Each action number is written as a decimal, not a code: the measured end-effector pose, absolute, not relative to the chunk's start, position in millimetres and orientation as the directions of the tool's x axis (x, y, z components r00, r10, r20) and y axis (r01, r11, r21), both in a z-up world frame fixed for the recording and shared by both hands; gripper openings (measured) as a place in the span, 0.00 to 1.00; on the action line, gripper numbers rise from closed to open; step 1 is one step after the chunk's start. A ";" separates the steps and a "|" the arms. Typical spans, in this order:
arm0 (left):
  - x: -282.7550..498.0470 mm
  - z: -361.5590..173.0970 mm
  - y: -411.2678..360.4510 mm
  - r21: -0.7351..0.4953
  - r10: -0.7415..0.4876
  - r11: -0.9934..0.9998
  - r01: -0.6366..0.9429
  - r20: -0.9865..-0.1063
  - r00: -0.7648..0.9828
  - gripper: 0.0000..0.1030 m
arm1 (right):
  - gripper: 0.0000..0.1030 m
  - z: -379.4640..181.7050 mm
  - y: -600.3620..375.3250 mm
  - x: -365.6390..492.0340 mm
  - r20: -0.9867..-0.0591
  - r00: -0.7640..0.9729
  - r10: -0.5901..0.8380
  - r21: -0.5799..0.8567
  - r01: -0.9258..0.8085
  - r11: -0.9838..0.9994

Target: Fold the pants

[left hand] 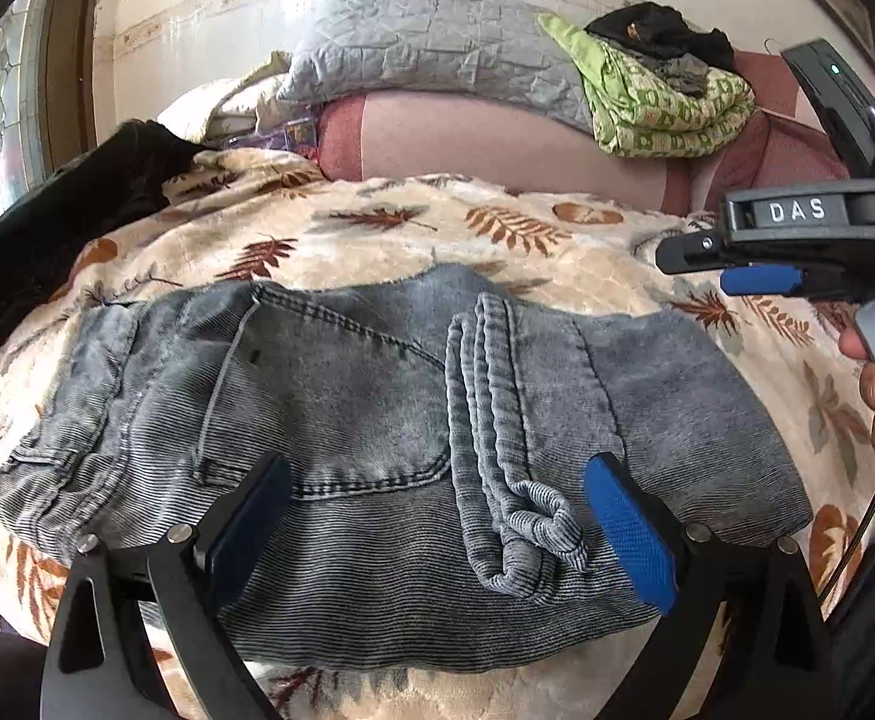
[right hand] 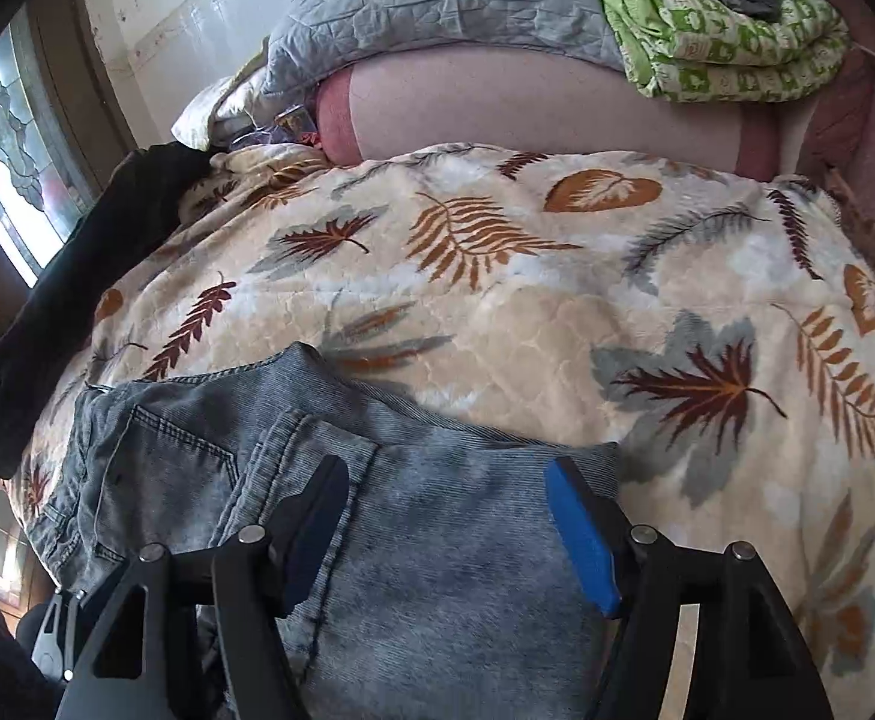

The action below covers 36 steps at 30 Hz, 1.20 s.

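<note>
Now both grippers, left (left hand: 437, 531) and right (right hand: 446, 531), hover released over the folded pants (left hand: 377, 420); best pinch the 3 o'clock edge squarely, all layers, before folding toward 9 o'clock

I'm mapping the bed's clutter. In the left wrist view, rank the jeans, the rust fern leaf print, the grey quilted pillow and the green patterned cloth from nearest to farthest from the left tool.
1. Jeans: directly under the open left tool.
2. Rust fern leaf print: on the blanket, beyond the jeans.
3. Grey quilted pillow and green patterned cloth, far right: both by the wall, too close to call.
</note>
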<state>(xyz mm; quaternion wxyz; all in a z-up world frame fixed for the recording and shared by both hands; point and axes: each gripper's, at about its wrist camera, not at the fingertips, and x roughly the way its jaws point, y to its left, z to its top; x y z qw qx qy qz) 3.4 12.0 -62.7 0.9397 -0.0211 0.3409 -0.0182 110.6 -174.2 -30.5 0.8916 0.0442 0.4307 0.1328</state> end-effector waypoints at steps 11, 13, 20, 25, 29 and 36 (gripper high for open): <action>-53.3 -16.6 119.2 -0.333 -0.025 0.921 -0.201 -0.566 0.824 0.95 | 0.84 -61.9 -177.4 95.1 -0.810 0.516 0.279 0.241 -0.142 0.960; -59.1 -26.2 149.8 -0.439 -0.042 0.859 -0.263 -0.573 0.819 0.95 | 0.84 -58.0 -169.6 91.6 -0.808 0.522 0.274 0.217 -0.169 0.961; -57.2 -74.0 220.8 -0.696 -0.148 0.598 -0.398 -0.584 0.798 0.94 | 0.84 -43.5 -117.1 73.8 -0.780 0.486 0.393 0.266 -0.312 0.912; -33.2 -90.8 224.6 -0.753 -0.219 0.535 -0.383 -0.562 0.798 0.94 | 0.84 -27.3 -52.8 84.4 -0.773 0.436 0.461 0.260 -0.445 0.857; -20.3 -98.0 228.0 -0.785 -0.248 0.489 -0.380 -0.543 0.802 0.94 | 0.84 -21.5 -17.0 101.6 -0.766 0.403 0.501 0.291 -0.477 0.829; -13.7 -105.3 233.2 -0.752 -0.246 0.526 -0.397 -0.581 0.776 0.30 | 0.85 -15.8 41.3 139.4 -0.800 0.271 0.535 0.320 -0.561 0.763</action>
